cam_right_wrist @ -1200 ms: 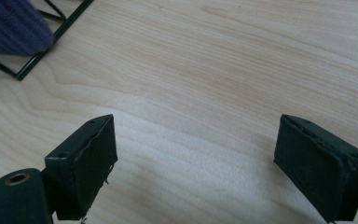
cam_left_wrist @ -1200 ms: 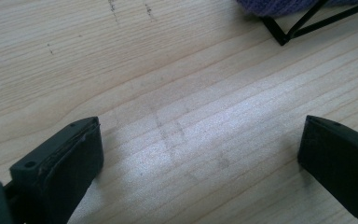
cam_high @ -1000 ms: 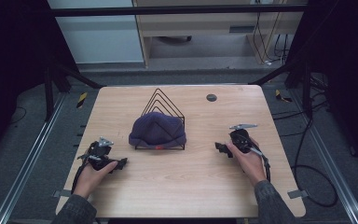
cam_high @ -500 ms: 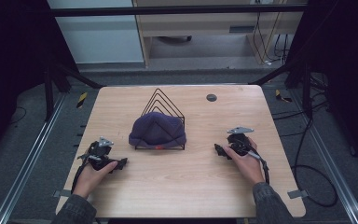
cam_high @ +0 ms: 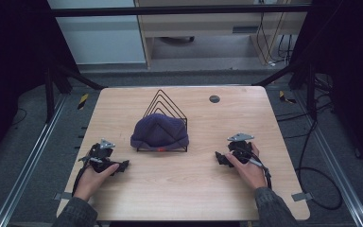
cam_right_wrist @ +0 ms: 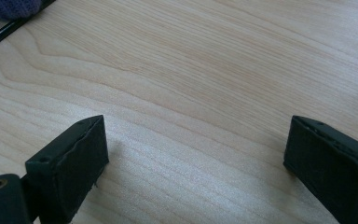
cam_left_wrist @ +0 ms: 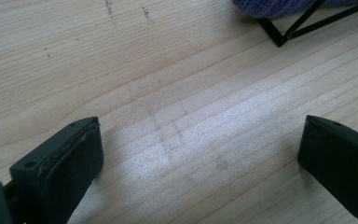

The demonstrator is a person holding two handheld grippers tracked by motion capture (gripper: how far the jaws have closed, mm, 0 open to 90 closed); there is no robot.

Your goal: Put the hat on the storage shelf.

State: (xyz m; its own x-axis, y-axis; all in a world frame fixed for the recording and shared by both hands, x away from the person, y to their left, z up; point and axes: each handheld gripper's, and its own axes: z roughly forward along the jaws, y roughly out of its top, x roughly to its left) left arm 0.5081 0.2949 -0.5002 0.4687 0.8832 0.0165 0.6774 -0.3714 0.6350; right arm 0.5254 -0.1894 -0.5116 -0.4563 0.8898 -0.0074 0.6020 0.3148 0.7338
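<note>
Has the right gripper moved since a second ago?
Yes. In the high view the right gripper has slid slightly toward the table's near edge, away from the dark round spot; its jaws have just been opening, empty.

The surface [cam_high: 189, 189] is a light wood-grain top with rounded corners, standing on a grey floor [cam_high: 23, 156]. A black wire rack [cam_high: 163, 105] stands on the surface at centre, toward the far half. A dark blue knit cap [cam_high: 159, 132] rests over the near part of the rack, its lower edge at the rack's base bars. A small dark round disc [cam_high: 214, 99] sits in the surface near the far edge, right of the rack. The left hand-held gripper [cam_high: 105, 161] rests on the surface at near left, the right hand-held gripper [cam_high: 234, 153] at near right, both well apart from the rack.
</note>
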